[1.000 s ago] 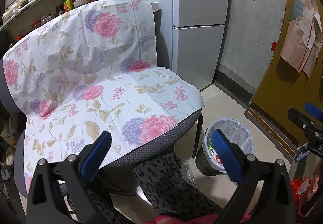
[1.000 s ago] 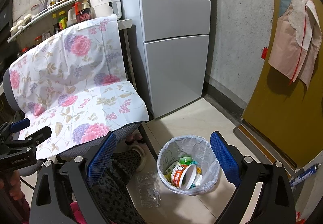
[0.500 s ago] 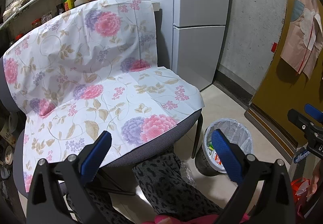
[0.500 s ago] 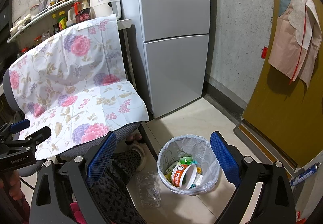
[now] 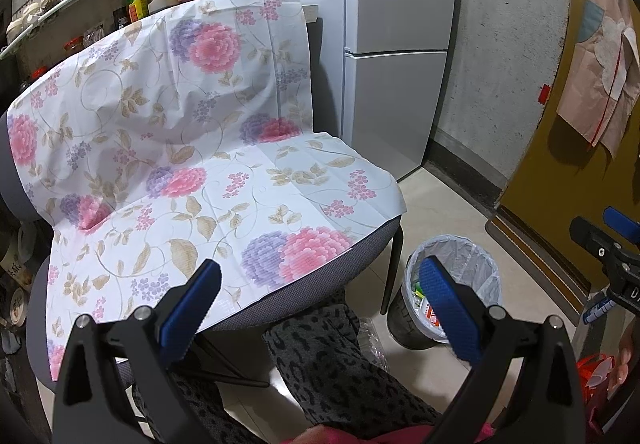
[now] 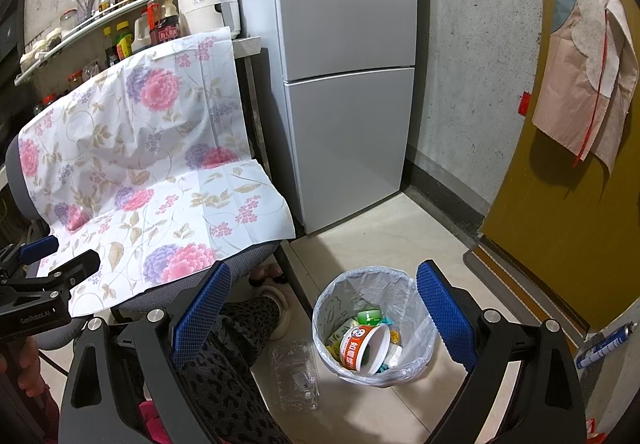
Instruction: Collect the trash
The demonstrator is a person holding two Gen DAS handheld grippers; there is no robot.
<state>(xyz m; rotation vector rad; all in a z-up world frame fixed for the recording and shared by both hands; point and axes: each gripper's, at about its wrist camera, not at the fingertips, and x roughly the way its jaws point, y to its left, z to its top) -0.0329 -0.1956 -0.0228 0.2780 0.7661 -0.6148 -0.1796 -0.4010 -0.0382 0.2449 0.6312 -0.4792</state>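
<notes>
Pink-and-purple floral chair cover (image 5: 192, 148)

grey fridge (image 6: 344, 84), concrete wall (image 6: 472, 64), tiled floor (image 6: 384, 236), floral-covered chair (image 5: 192, 180)

A home kitchen: fridge (image 6: 344, 84), condiment shelf (image 6: 92, 20), air fryer (image 6: 210, 4).

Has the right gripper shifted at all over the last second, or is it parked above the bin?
No. The right gripper holds its place: the trash bin and fridge sit where they did in its view, jaws open and empty.
</notes>
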